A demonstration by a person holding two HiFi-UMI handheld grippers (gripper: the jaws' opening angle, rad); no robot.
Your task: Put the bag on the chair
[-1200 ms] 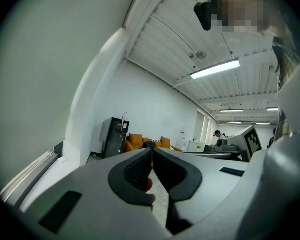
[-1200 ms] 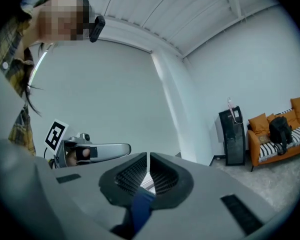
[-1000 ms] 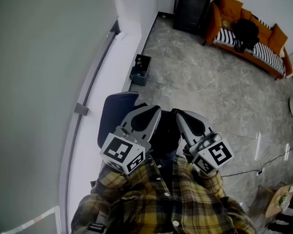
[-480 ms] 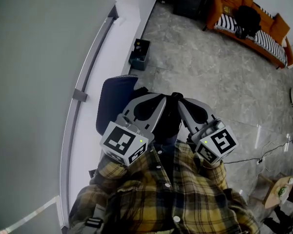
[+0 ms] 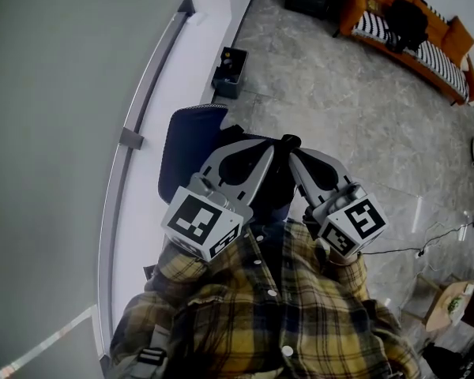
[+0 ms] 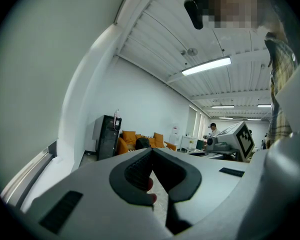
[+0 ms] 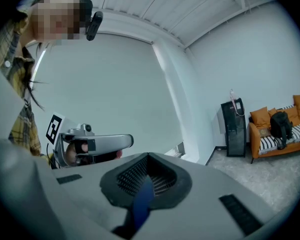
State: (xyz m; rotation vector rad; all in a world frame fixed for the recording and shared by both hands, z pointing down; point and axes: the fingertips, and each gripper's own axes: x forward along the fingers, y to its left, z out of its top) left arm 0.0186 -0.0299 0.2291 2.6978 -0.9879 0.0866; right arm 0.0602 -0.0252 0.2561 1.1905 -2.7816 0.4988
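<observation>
A black bag (image 5: 411, 20) lies on the orange sofa (image 5: 450, 50) at the far side of the room; it also shows as a small dark bag (image 7: 280, 124) in the right gripper view and as a bag (image 6: 142, 143) in the left gripper view. A dark blue chair (image 5: 188, 136) stands just below my hands, partly hidden by them. My left gripper (image 5: 276, 143) and right gripper (image 5: 292, 144) are held in front of my chest, tips nearly touching. Both are shut with nothing between the pads. Each appears in the other's view: the left gripper (image 7: 95, 144), the right gripper (image 6: 235, 136).
A grey wall and a white ledge (image 5: 154, 93) run along the left. A dark bin (image 5: 231, 63) stands by the ledge. A tall black cabinet (image 7: 234, 126) stands beside the sofa. Cables (image 5: 426, 247) lie on the marble floor at right.
Both grippers have reached further forward over the chair and their tips have come together. The view has tilted, so the sofa sits higher in the frame.
</observation>
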